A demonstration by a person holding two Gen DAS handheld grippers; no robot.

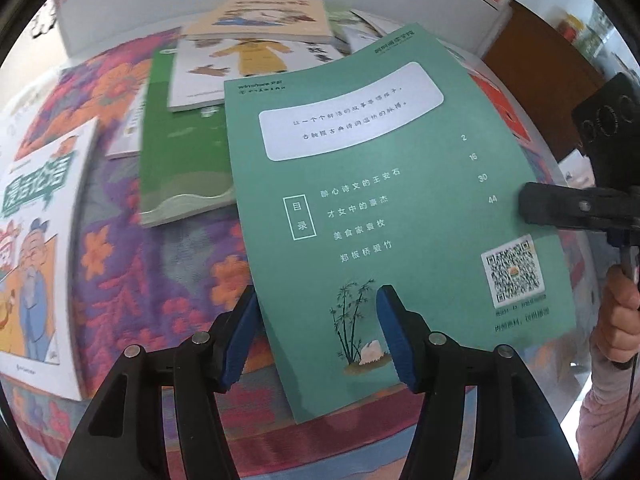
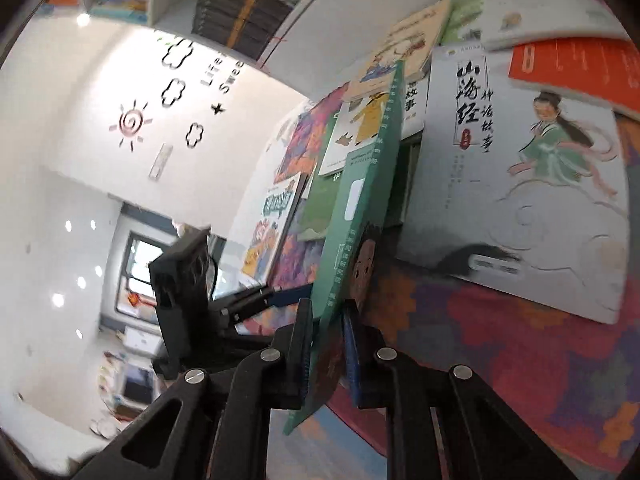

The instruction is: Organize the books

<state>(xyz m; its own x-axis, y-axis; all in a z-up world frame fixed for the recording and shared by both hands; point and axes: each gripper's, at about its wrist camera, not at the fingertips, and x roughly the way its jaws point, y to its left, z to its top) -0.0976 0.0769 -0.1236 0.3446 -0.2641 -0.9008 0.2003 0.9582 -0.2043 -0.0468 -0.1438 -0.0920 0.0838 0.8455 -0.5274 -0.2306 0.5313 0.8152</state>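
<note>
A thin teal-green book (image 1: 380,208) hangs above the table with its back cover, a contents list and a QR code facing the left wrist camera. My right gripper (image 2: 328,356) is shut on the book's edge (image 2: 360,216), with a blue pad pressed on each side. The left wrist view shows it as a black jaw (image 1: 536,208) clamped on the book's right edge. My left gripper (image 1: 318,340) is open at the book's lower left part. One blue finger (image 1: 240,340) is beside the book's edge and the other (image 1: 396,340) lies over the cover.
Several books lie on the flowered cloth (image 1: 160,272): a white cartoon book (image 1: 36,240), a green book (image 1: 180,160), a stacked pile (image 1: 260,20), a large white illustrated book (image 2: 520,200) and a red one (image 2: 580,68). A bookshelf (image 2: 240,12) stands behind. A hand (image 1: 616,320) holds the right gripper.
</note>
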